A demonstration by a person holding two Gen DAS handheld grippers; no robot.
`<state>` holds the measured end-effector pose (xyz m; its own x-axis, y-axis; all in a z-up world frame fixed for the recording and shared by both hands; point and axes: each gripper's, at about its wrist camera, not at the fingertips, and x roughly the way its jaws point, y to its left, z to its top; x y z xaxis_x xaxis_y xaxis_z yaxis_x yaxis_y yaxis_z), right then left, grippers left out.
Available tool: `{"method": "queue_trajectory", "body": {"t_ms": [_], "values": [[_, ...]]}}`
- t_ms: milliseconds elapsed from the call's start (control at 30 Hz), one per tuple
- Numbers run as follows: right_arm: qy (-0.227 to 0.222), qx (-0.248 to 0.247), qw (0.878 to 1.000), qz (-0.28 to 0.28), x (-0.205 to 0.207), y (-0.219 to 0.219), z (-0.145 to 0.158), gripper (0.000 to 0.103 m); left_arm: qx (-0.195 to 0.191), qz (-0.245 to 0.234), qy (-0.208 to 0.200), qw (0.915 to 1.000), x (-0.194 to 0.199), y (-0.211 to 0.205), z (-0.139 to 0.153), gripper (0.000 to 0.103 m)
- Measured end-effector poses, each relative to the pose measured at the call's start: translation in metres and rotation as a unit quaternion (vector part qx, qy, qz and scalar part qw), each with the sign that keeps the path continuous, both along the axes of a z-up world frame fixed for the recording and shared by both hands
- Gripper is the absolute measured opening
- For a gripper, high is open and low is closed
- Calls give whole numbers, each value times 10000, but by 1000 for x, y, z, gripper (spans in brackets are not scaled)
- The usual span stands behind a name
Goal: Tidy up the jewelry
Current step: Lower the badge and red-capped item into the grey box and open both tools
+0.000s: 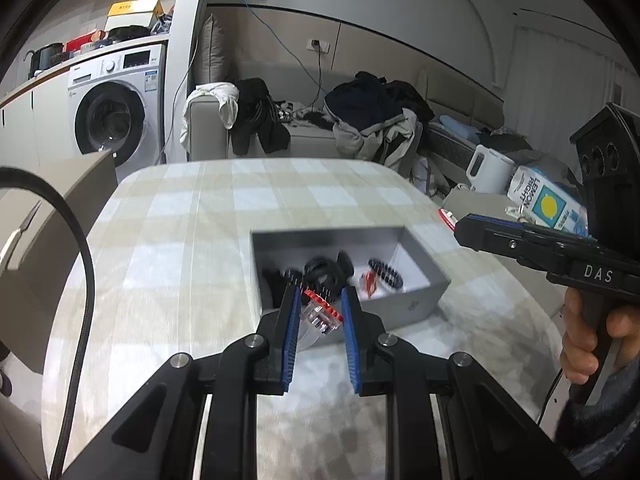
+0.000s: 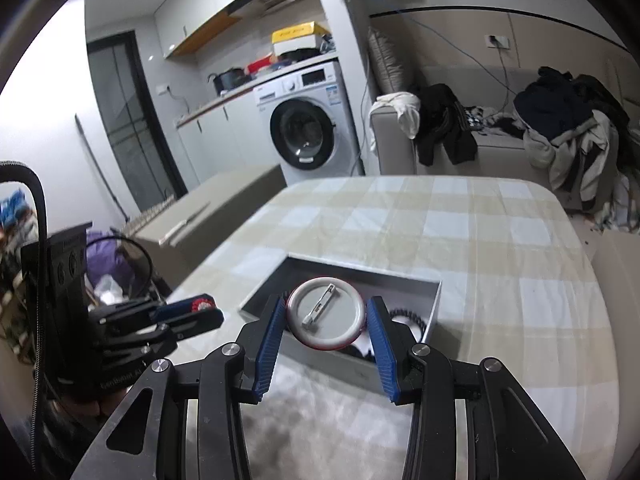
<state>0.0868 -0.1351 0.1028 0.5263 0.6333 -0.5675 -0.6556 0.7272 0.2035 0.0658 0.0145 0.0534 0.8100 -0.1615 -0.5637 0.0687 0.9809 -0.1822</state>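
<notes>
Checked cloth covers the table [image 2: 500,240] holding a grey box [image 2: 434,304].

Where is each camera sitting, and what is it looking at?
Left wrist: rides the left gripper, looks along its fingers at the hair clip and grey box; a hand shows.
Right wrist: rides the right gripper, looks at the round badge above the box.
Shared: box, checked table, washing machine.

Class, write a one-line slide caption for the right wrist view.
Right gripper holds a round pin badge, back up, over the open grey box.
</notes>
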Motion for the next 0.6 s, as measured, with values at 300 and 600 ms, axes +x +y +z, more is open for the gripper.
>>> {"method": "queue_trajectory", "body": {"t_ms": [300,600], "values": [[184,167,9996,-118,30,1,-8,41,3,-157,-177,9997,24,-6,9,15],[516,126,9984,-214,49,-1,-29,41,211,-100,-4,9997,47,-11,0,15]]}}
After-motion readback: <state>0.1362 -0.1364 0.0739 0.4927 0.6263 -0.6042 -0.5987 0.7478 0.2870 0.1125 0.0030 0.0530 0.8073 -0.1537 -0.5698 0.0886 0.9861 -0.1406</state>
